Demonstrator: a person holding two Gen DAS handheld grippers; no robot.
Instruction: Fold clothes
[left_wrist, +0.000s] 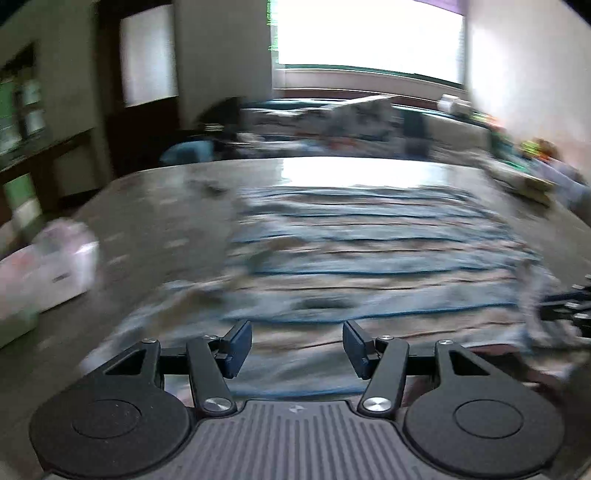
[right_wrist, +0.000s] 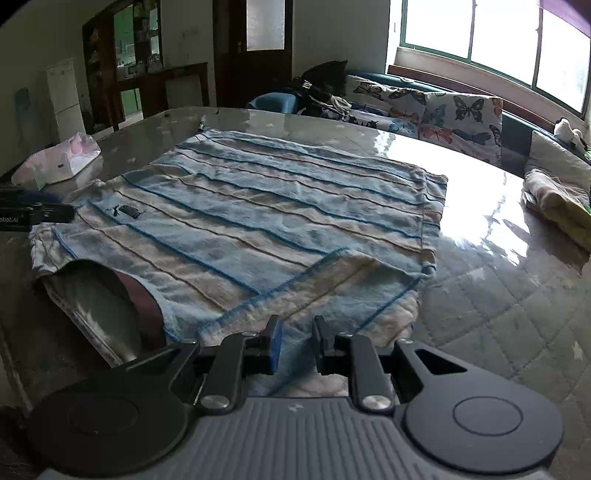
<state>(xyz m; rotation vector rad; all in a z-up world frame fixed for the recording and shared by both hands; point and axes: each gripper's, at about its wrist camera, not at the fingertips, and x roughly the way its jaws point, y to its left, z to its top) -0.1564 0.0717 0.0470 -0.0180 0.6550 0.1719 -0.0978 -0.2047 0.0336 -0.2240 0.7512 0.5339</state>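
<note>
Left hand-held gripper (left_wrist: 297, 347): jaws stand moderately wide with nothing between them, the pads clear of the fabric, hovering above the near part of the striped shirt (left_wrist: 362, 254); its view is heavily motion-blurred, so finer contact cannot be read. Right hand-held gripper (right_wrist: 297, 349): jaws narrow, the blue-faced pads (right_wrist: 275, 347) close together over the near edge of the shirt (right_wrist: 258, 221); cloth shows in the slim gap between them, though whether the pads actually pinch it cannot be told. Shirt: light blue and beige with thin dark blue stripes, spread flat on the counter (right_wrist: 498, 288) ahead of both grippers, one sleeve folded inward across the body just ahead of the right gripper, the collar opening (right_wrist: 122, 306) lying ahead and to the left of that gripper, a small dark emblem (right_wrist: 127, 211) farther ahead on the left. In the right wrist view the left gripper (right_wrist: 33, 212) enters from the left edge, beside the shirt's left shoulder; in the left wrist view a dark part of the right gripper (left_wrist: 569, 306) shows at the right edge by the cloth. Tissue pack (right_wrist: 59, 160): white and pink, on the counter well ahead-left of the right gripper, apart from the shirt. Folded beige cloth (right_wrist: 557, 199): far ahead-right. Butterfly-print cushion (right_wrist: 454, 114): beyond the counter, under the window (right_wrist: 498, 33).
</note>
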